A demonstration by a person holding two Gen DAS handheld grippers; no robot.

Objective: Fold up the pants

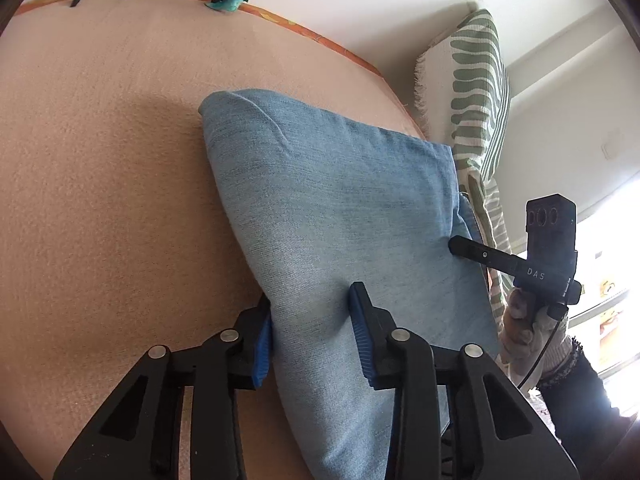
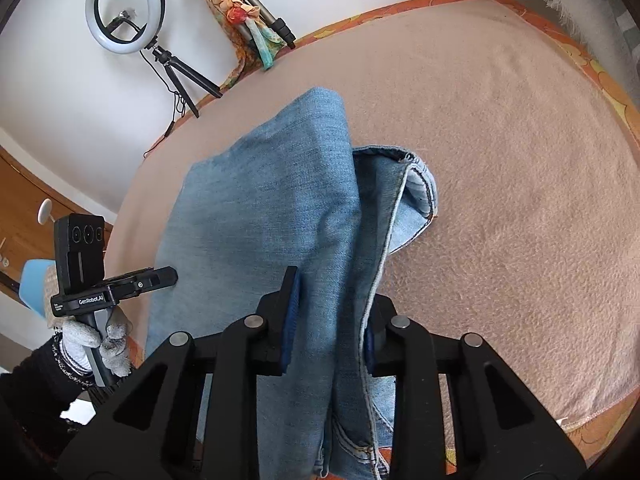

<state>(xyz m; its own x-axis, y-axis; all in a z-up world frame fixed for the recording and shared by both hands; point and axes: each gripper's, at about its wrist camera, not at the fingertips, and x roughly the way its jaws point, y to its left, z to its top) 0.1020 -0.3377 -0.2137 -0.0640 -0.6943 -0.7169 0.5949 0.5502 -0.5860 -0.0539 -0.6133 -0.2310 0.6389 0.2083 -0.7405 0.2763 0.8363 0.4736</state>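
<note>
Light blue denim pants (image 1: pixel 340 216) lie folded into a thick stack on a peach blanket (image 1: pixel 100 160). My left gripper (image 1: pixel 312 320) has its jaws around the near edge of the stack, with denim filling the gap between the blue pads (image 1: pixel 362 340). My right gripper (image 2: pixel 330 316) is clamped on the waistband side of the pants (image 2: pixel 272 200), with several layers between its pads. Each gripper shows in the other view: the right one (image 1: pixel 460 246) at the pants' right edge, the left one (image 2: pixel 168 276) at their left edge.
The blanket (image 2: pixel 500 160) covers a bed with an orange patterned border (image 2: pixel 400 4). A green-striped white cloth (image 1: pixel 476 92) hangs at the far right. A ring light on a tripod (image 2: pixel 124 8) and a second tripod with a colourful scarf (image 2: pixel 240 12) stand by the wall.
</note>
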